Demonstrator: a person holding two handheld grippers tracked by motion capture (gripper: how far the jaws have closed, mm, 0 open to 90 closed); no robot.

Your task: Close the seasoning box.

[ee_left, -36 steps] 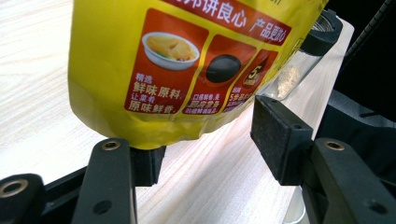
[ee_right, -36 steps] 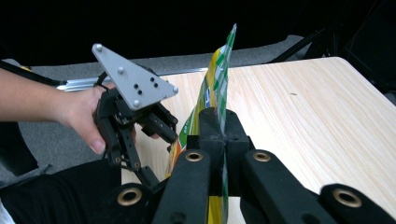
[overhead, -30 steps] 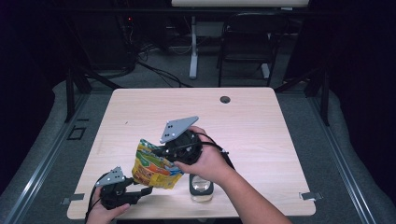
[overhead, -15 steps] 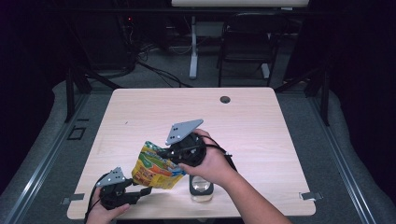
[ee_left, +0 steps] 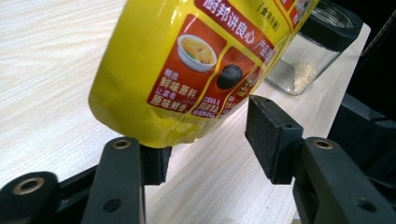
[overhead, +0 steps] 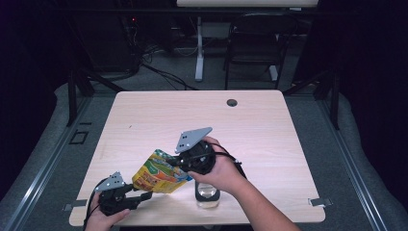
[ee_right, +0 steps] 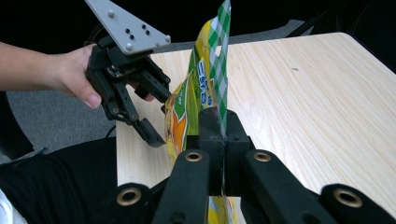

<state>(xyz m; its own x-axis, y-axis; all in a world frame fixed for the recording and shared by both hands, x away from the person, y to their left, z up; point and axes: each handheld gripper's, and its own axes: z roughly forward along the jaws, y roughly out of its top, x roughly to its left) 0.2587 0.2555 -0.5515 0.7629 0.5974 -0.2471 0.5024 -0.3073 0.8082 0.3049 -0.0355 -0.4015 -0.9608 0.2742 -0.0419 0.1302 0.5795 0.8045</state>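
The yellow seasoning pouch [overhead: 161, 174] is hanging tilted just above the worktop [overhead: 144, 120], beside and slightly ahead of the glass jar [overhead: 207, 196] near the front edge. It is looking like a soft, crinkly foil bag, probably light, slick on its printed faces and apt to sag or swing where unsupported, so the flat sealed edges seem the safest places to take hold. The right gripper [ee_right: 223, 140] is pinching the pouch's checked top seam with its fingers fully closed on it. The left gripper [ee_left: 208, 140] is sitting at the pouch's lower corner; its fingers have just been closing, standing fairly wide with the corner between them, one pad [ee_left: 156, 163] touching and the other pad [ee_left: 271, 135] apart.
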